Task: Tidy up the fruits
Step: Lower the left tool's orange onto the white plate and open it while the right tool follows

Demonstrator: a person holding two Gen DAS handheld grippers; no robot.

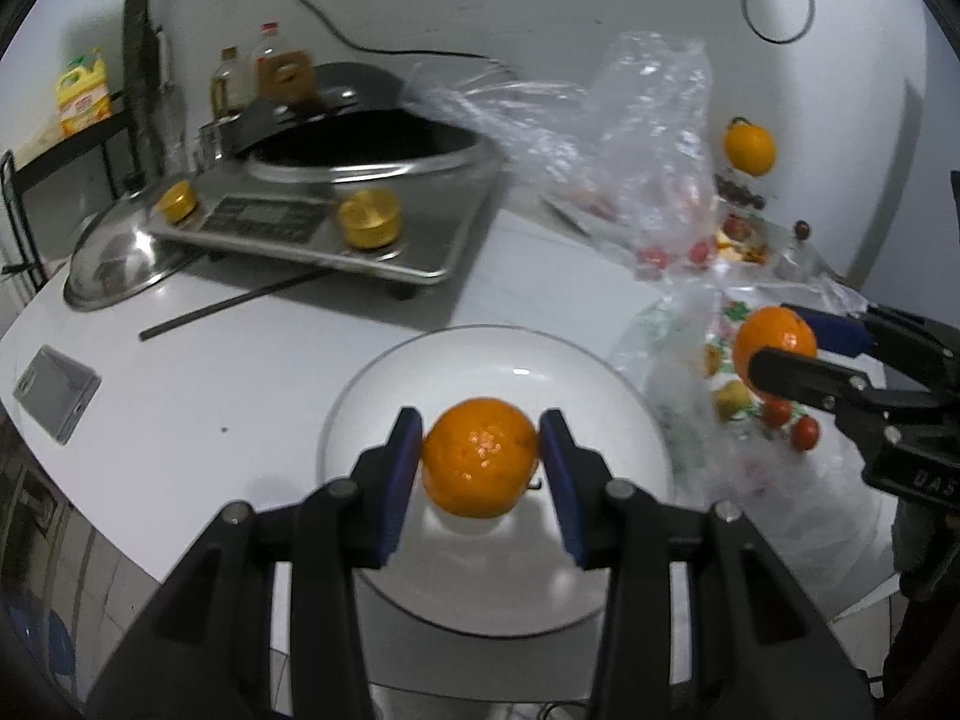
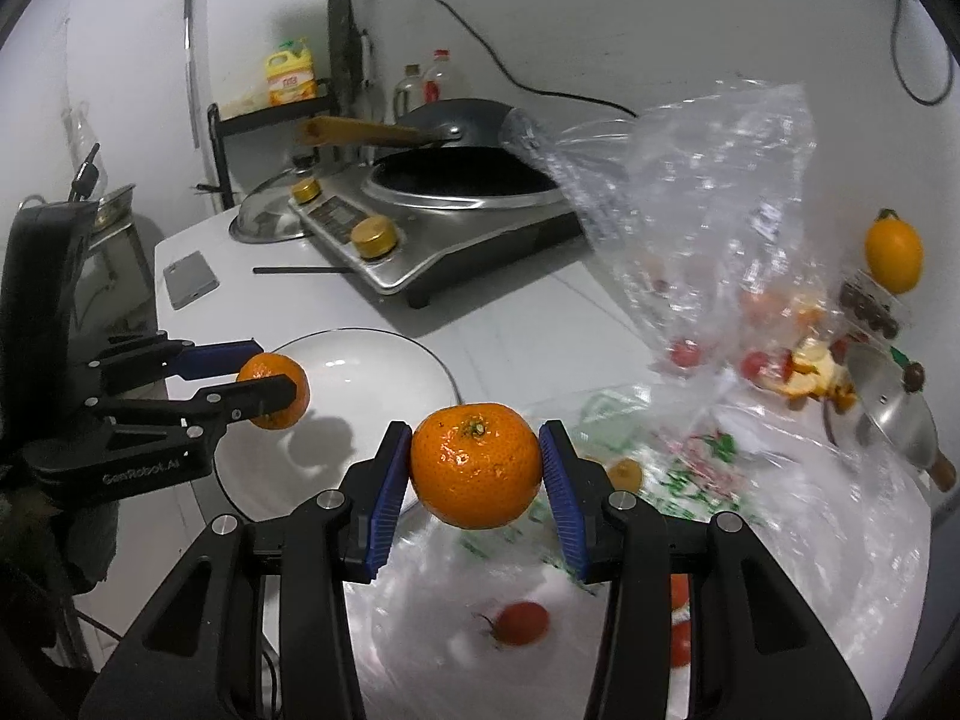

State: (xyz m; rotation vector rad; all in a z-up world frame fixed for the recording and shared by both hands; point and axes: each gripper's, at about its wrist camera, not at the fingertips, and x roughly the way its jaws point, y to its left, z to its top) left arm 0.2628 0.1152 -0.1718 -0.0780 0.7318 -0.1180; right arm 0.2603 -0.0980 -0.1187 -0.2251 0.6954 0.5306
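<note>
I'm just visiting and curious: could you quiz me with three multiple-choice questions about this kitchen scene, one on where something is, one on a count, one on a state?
1. The left gripper hangs over what?
A. white plate
B. wok
C. phone

2. How many oranges are gripped in all?
A. none
B. one
C. two

3. The white plate is
A. bare
B. full of tomatoes
C. broken

Answers:
1 A, the plate lies right beneath the left orange.
2 C, the right gripper also clamps a right orange.
3 A, nothing lies on it.
</note>
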